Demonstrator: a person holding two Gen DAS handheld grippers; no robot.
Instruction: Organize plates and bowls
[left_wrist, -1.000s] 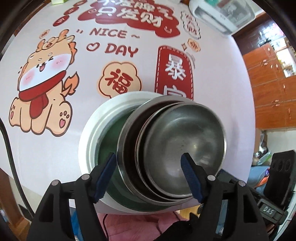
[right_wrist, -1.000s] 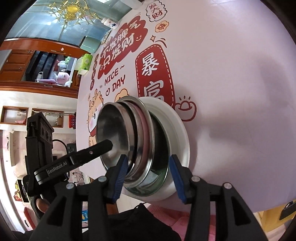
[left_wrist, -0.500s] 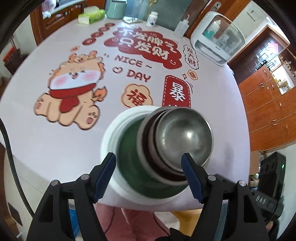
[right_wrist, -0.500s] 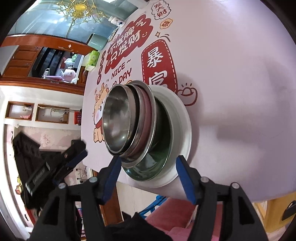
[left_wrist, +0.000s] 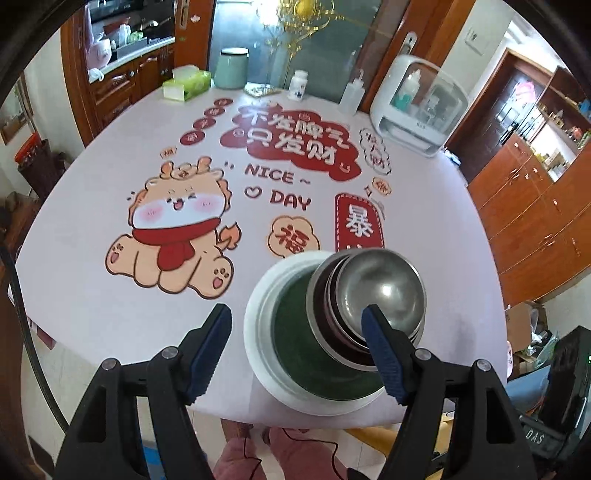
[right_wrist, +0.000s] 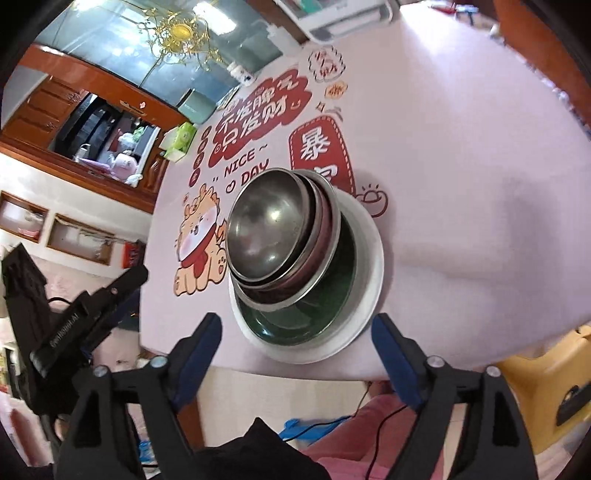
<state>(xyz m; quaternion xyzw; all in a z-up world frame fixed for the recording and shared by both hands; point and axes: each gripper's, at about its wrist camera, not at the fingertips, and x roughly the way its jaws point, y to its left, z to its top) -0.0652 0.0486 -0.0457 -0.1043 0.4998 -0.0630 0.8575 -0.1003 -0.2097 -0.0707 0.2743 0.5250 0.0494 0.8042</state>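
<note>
While the stack of dishes is sitting near the front edge of the bench (left_wrist: 92, 295), nothing is being held by either set of tongs. The stack is being carried by a white plate (left_wrist: 258, 306) at the bottom, on which a dark green dish (left_wrist: 295, 332) is lying; nested steel bowls (left_wrist: 384, 291) are being kept on top of that, off-centre toward the plate's right side in the left wrist view, with a reddish-brown rim being shown between the steel ones. The left tongs (left_wrist: 295, 343) are being held spread above the stack, with their blue pads clear of the dishes and nothing between them being pressed. The right tongs (right_wrist: 295, 354) have just been opening and are being held wide, with their pads at either side of the plate's near rim in the picture but not touching it. In the right wrist view, the left tool's black body is being seen at the left, off the bench edge. The bench is being covered by a pale cloth printed with a cartoon dragon (left_wrist: 173, 229) and red lettering. At the far side, a tissue box (left_wrist: 186, 85), a green canister (left_wrist: 231, 68), a white bottle (left_wrist: 297, 85) and a white appliance (left_wrist: 417, 107) are being kept, well apart from the stack.
</note>
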